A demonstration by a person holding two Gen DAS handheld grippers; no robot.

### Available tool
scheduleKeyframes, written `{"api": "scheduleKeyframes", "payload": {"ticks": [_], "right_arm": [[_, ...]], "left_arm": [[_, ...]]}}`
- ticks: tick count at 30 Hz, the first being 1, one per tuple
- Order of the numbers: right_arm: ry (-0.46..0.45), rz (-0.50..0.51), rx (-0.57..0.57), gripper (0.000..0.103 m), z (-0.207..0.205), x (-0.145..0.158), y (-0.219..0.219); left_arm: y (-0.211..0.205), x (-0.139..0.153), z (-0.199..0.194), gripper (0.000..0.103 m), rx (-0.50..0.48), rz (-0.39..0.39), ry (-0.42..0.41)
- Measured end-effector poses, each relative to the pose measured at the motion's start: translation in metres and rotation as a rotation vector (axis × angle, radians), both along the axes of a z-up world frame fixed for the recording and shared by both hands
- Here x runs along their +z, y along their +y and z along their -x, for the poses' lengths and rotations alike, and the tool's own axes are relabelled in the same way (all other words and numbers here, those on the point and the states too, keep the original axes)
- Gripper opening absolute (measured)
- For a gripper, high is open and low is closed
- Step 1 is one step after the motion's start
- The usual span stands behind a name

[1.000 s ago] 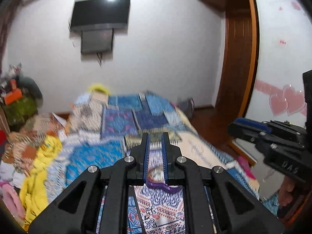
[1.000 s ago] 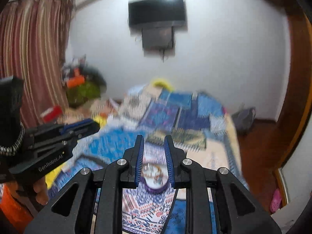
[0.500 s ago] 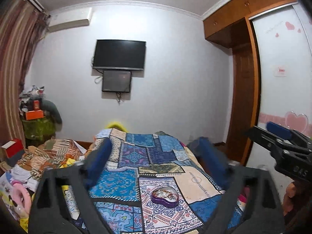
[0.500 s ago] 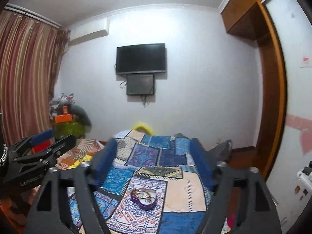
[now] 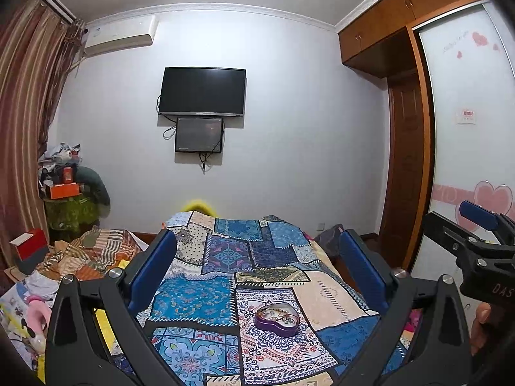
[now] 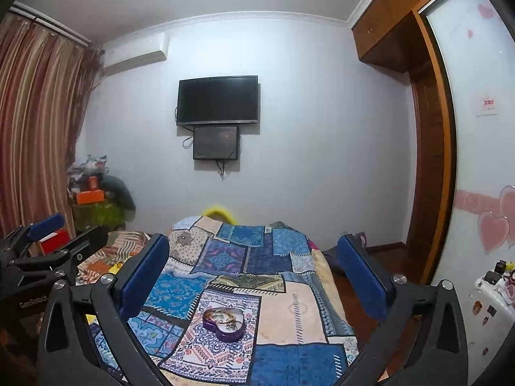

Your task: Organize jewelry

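Home bedroom, bed under a blue patchwork quilt [image 5: 257,276], black flat television [image 5: 202,91] on the white wall, white air conditioner [image 5: 120,35] above striped brown curtains [image 6: 38,122], wooden wardrobe with heart-decorated sliding door [image 5: 466,128]

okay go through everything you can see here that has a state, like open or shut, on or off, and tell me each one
Heart-shaped box: lid off, jewelry inside, resting on the bedspread.
Left gripper: jaws wide open, empty.
Right gripper: jaws wide open, empty.
TV: screen dark.
Smaller screen under it: dark.
Wardrobe sliding door: shut.
Curtain: drawn.
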State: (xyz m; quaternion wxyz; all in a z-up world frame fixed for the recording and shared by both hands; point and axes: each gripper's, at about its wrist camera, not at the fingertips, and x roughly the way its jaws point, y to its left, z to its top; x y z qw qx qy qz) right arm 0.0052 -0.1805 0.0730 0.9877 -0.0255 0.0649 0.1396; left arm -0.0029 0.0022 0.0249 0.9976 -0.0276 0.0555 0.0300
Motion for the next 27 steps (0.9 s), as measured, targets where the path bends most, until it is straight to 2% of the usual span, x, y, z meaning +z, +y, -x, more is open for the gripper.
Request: {"api": "scheduleKeyframes", "payload": {"ticks": [27], "right_arm": [[0.046,0.019,-0.001,0.103,0.0012,-0.0010,-0.0071]], "left_arm": [[-0.0096,-0.0072,-0.0074,0.102,-0.014,-0.013,0.041]]}}
